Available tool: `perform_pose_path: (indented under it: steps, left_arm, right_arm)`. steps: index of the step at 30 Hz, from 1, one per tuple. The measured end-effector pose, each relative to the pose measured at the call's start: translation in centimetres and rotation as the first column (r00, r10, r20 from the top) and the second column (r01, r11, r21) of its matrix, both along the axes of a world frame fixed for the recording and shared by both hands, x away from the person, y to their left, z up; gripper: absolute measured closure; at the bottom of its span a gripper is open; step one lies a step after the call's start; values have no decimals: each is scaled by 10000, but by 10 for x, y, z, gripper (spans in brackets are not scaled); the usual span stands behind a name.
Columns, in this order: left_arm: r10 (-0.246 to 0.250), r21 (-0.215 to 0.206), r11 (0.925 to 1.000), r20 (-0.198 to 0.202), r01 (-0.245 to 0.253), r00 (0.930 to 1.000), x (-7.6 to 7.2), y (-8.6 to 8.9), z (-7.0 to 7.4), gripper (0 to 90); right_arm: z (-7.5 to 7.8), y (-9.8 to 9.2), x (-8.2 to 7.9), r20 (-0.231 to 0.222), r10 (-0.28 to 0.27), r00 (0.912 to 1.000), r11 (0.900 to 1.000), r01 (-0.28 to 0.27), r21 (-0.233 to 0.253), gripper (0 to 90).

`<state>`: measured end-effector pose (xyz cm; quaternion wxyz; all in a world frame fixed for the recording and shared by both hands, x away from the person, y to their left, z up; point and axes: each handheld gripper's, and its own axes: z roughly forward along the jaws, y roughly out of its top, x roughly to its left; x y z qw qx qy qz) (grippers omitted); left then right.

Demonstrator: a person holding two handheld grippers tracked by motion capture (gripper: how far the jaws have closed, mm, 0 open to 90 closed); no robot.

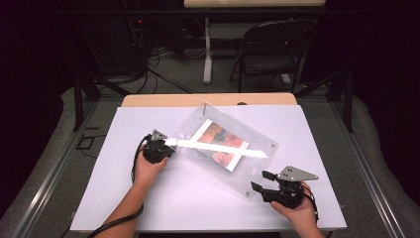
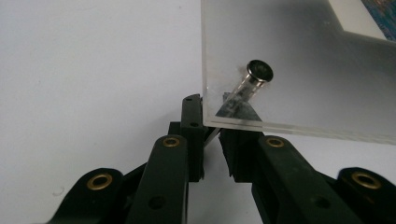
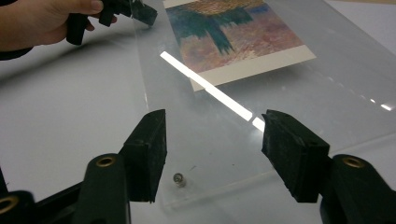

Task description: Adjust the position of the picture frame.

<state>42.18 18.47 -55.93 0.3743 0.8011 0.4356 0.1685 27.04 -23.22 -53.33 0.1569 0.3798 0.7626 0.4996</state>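
A white table (image 1: 148, 208) fills the lower half of the high view, with a wooden strip along its far edge. On it lies a large clear acrylic frame (image 1: 257, 168), turned at a slant, its left side lifted off the table. Pressed inside it is a colourful print (image 1: 218, 144) with a white border, showing orange, red, purple and teal; no writing can be read on it.

The person's left forearm comes in from the bottom edge, angled up and to the right, and the hand wraps the left gripper (image 1: 164, 148) at the frame's left corner. In the left gripper view its jaws are closed tight on the edge of the acrylic sheet at that corner, just below a small metal standoff bolt (image 2: 254, 79) that passes through the sheet.

The right hand holds the right gripper (image 1: 262, 181) near the frame's near-right corner, pointing left toward it. In the right gripper view its jaws stand wide apart, gripping nothing, hovering above the corner of the frame, where a small corner screw (image 3: 178, 179) sits in the acrylic.
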Motion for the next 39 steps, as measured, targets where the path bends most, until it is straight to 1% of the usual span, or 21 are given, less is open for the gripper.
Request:
perform_pose_path:
  steps: [5,8,9,10,11,12,14,15,19,20,21,22,24,25,26,31,32,33,34,38,39]
  left_arm:
    - [29,-84,10000,34,-29,10000,-2,0,1,808]
    - [-62,-79,9999,15,62,10000,-4,0,2,808]
    - [-111,-47,9999,-18,111,9999,-7,0,3,809]
    - [-194,14,9998,2,194,9998,-8,1,4,809]
    - [-194,14,9998,2,194,9998,-8,1,4,809]
    - [-237,-6,9997,-13,237,9997,-11,1,6,810]
    - [-300,-24,9995,-4,300,9996,-15,1,8,810]
    - [-324,-44,9995,49,324,9995,-18,1,10,811]
    - [-478,-137,9988,114,479,9988,-29,1,16,813]
    - [-629,-180,9978,106,631,9980,-36,1,19,814]
    - [-629,-180,9978,106,631,9980,-36,1,19,814]
    - [-753,-173,9970,158,756,9970,-40,1,21,815]
    - [-824,-156,9965,166,826,9965,-43,1,23,817]
    - [-870,-214,9959,174,873,9961,-45,1,23,818]
    - [-931,-238,9953,169,935,9955,-48,1,24,818]
    - [-1087,-319,9935,175,1092,9939,-54,1,27,819]
    - [-1097,-365,9932,168,1103,9938,-55,1,27,819]
    - [-1097,-365,9932,168,1103,9938,-55,1,27,819]
    - [-1186,-360,9922,162,1191,9928,-58,1,28,819]
    - [-1329,-383,9903,172,1335,9910,-65,0,29,822]
    - [-1385,-370,9896,178,1391,9902,-67,0,29,822]
  right_arm:
    - [1,9,0,169,513,9985,9986,-511,-131,450]
    - [0,12,1,43,607,9981,9978,-606,-268,461]
    - [0,16,3,-445,406,9982,9988,-418,-263,509]
    - [-1,17,4,-723,545,9959,9985,-551,-71,573]
    - [-1,17,4,-723,545,9959,9985,-551,-71,573]
    - [-1,23,4,-870,740,9935,9973,-740,29,668]
    - [-1,26,4,-849,806,9931,9967,-813,-43,692]
    - [-2,32,5,-939,1020,9903,9946,-1033,-92,751]
    - [-4,42,8,-1326,1342,9820,9908,-1353,6,825]
    - [-5,47,10,-1647,1531,9744,9879,-1549,15,878]
    - [-5,47,10,-1647,1531,9744,9879,-1549,15,878]
    - [-7,52,12,-2004,1715,9646,9849,-1726,119,900]
    - [-7,53,12,-2098,1787,9613,9837,-1791,171,900]
    - [-8,58,12,-2400,1988,9502,9796,-2001,189,900]
    - [-8,59,12,-2489,2015,9473,9789,-2033,186,900]
    - [-13,61,14,-3066,1766,9353,9826,-1860,-13,900]
    - [-13,59,15,-3333,1775,9260,9827,-1853,86,900]
    - [-13,59,15,-3333,1775,9260,9827,-1853,86,900]
    - [-13,59,16,-3489,1737,9209,9831,-1830,63,900]
    - [-13,59,16,-3509,1471,9248,9853,-1681,-299,900]
    - [-13,58,18,-3564,1417,9235,9867,-1607,-240,900]
